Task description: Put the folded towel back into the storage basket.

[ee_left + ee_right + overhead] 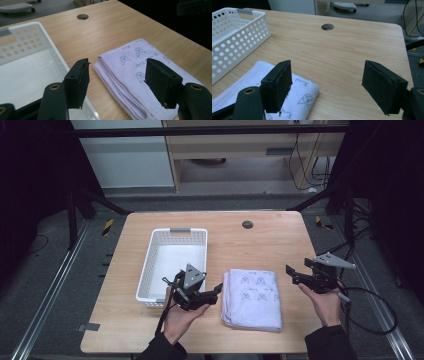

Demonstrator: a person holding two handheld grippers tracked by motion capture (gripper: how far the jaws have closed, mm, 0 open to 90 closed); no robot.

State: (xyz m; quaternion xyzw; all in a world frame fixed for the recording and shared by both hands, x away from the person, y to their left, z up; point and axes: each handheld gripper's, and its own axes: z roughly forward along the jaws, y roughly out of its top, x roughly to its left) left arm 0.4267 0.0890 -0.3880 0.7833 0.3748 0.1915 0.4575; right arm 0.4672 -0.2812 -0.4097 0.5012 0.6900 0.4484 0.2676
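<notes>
A folded lilac towel (252, 297) with small printed figures lies flat on the wooden table (260, 245), right of centre. My left gripper (216, 292) hovers at the towel's left edge, next to the basket; its jaws stand open with nothing between them. In the left gripper view the towel (130, 52) lies just beyond my left gripper (117, 67). My right gripper (290, 272) is held off the towel's upper right corner, open and empty. In the right gripper view that towel corner (299, 100) sits under the left jaw of my right gripper (327, 72).
A white perforated basket (170, 231) stands empty left of the towel, close to the left gripper; its wall (27, 27) and its side (234, 40) show in the gripper views. A round cable hole (247, 224) is at the table's far edge. Cables trail from the right gripper.
</notes>
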